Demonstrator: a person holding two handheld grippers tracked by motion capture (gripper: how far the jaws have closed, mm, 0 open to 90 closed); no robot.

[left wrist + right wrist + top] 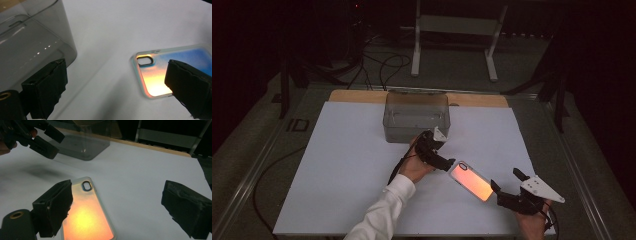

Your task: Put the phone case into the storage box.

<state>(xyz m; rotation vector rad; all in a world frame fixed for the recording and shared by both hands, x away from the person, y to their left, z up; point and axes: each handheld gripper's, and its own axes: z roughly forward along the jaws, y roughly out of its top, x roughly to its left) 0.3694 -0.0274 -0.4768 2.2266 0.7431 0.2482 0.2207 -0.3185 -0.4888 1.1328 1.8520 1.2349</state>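
- Case point(471, 180) lies flat on the white sheet point(337, 165), between the two grippers, in front and to the right of the clear box point(416, 116); not yet gripped or lifted
- Left gripper point(443, 161): jaws apart, just at the case's camera-hole end
- Right gripper point(508, 184): jaws apart, at the opposite end
- Judgement: early stage; grasp and any move toward the box remain
- Long axis runs diagonally, hole end far-left, toward the box
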